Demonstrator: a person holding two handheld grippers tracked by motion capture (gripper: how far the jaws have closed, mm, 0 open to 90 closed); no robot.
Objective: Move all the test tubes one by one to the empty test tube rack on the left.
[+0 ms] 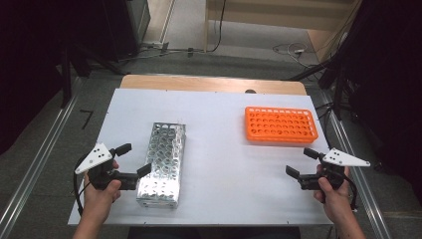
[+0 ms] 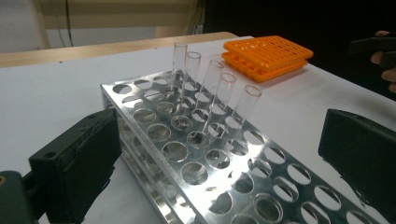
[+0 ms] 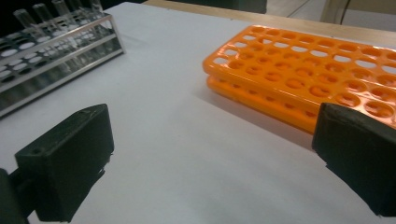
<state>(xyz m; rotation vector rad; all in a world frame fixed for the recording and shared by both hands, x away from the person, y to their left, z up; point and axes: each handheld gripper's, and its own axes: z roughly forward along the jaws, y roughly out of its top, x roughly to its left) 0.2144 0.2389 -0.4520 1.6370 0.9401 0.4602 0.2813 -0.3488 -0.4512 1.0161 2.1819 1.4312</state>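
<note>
A shiny metal test-tube rack [image 1: 161, 162] lies at the table's left of centre, and several clear empty tubes [image 2: 219, 93] stand in a row in its holes. An empty orange rack [image 1: 281, 124] sits at the back right. My left gripper [image 1: 134, 159] is open beside the metal rack's near left side, and in the left gripper view its jaws [image 2: 219, 135] stand wide on either side of the rack [image 2: 196, 154] without touching it. My right gripper [image 1: 301, 163] is open over bare table in front of the orange rack [image 3: 308, 70], with nothing between its jaws.
The white table top [image 1: 224, 164] has free room between the two racks. A wooden strip [image 1: 209, 83] runs along its far edge. Metal rails, cables and dark equipment surround the table on the floor. The metal rack [image 3: 51, 56] lies off to the left in the right gripper view.
</note>
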